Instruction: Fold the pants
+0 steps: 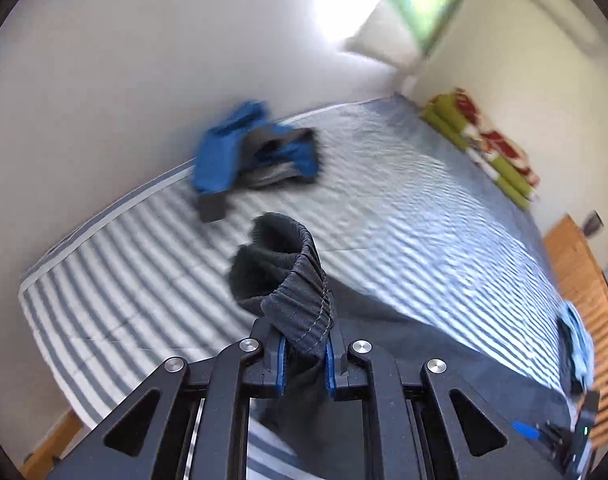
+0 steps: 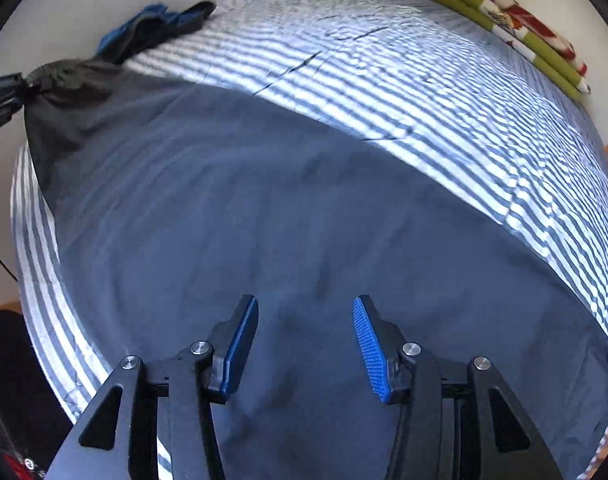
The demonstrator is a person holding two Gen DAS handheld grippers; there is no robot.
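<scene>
A pair of dark grey-blue cloth pants (image 2: 288,248) lies spread across the near part of a bed covered in a blue-and-white striped sheet (image 2: 443,92), one gathered elastic end (image 1: 300,300) lifted off the sheet and pinched between the blue pads of the left gripper (image 1: 304,354). The right gripper (image 2: 305,344) hangs over the flat middle of the pants, jaws spread, nothing between them. Toward the far left edge of the bed, by the white wall (image 1: 124,60), sits a crumpled heap of blue and grey clothes (image 1: 256,152). A folded green, red and white blanket (image 2: 515,24) rests at the far right corner, well apart from the pants.
</scene>
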